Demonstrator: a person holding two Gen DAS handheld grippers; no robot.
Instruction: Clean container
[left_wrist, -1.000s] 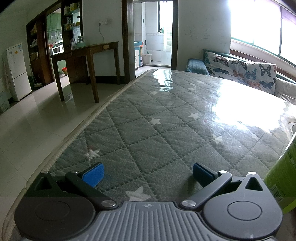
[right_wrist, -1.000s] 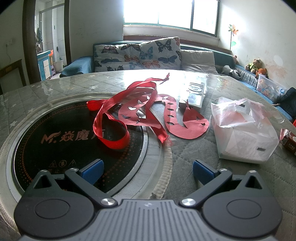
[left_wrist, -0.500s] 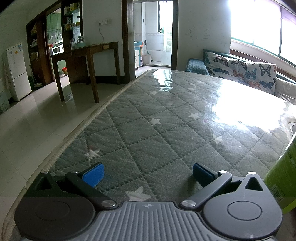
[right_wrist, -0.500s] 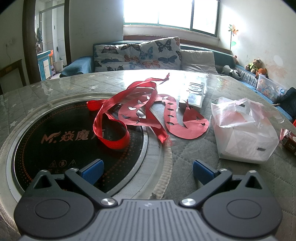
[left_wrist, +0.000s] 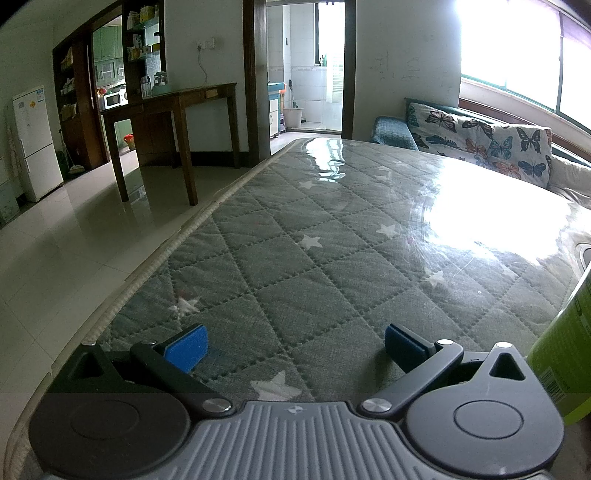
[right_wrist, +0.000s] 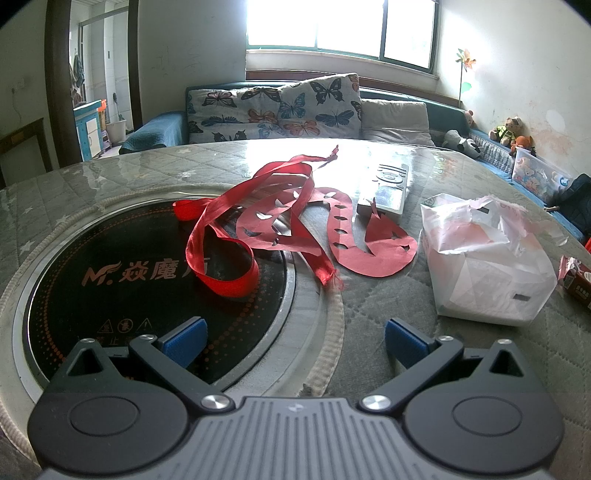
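In the left wrist view, the left gripper (left_wrist: 295, 341) is seen spread wide and empty above the quilted grey table cover (left_wrist: 295, 258). A green container (left_wrist: 565, 354) (only partly in frame) is seen at the right edge, just beside the right finger.

In the right wrist view, the right gripper (right_wrist: 295, 338) is likewise held wide apart with nothing between its pads. Ahead, a red ribbon (right_wrist: 221, 254) is draped over the black induction hob (right_wrist: 110, 288), with a remote control (right_wrist: 388, 188) and a white plastic bag (right_wrist: 484, 258) lying further right.
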